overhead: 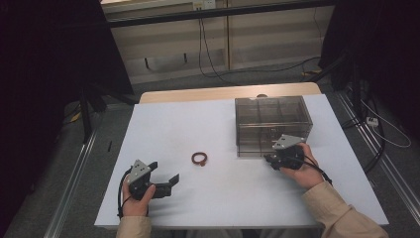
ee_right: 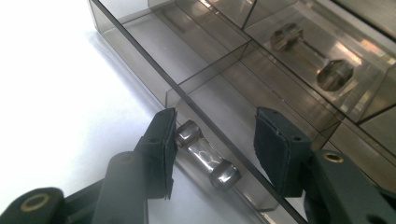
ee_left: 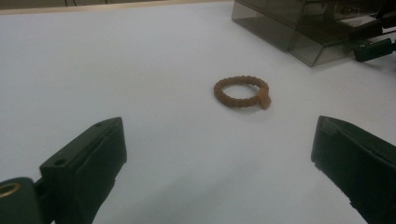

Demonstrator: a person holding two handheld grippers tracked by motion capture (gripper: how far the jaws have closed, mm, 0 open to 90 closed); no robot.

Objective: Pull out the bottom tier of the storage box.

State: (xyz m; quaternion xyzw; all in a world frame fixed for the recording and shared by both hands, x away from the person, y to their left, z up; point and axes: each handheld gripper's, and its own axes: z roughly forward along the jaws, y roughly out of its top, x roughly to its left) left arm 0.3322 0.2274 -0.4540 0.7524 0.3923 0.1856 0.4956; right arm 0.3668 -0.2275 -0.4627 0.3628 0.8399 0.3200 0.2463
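A smoky see-through drawer box [overhead: 272,119] stands on the right half of the white table [overhead: 163,129]. My right gripper [overhead: 273,157] is at its front face. In the right gripper view its jaws [ee_right: 217,123] straddle a clear bar handle [ee_right: 205,156] on the lower drawer front; the left pad is right by one end of the bar and the right pad stands clear of it, so the gripper is open. A brown bead bracelet [overhead: 194,158] lies flat mid-table. My left gripper [overhead: 164,171] rests near the front left, open wide and pointing at the bracelet [ee_left: 238,101], well short of it.
A second clear handle [ee_right: 308,56] sits on another drawer of the box [ee_left: 289,28]. The table's near edge runs just behind both hands. Dark stands and loose cables [overhead: 208,49] lie on the floor beyond and beside the table.
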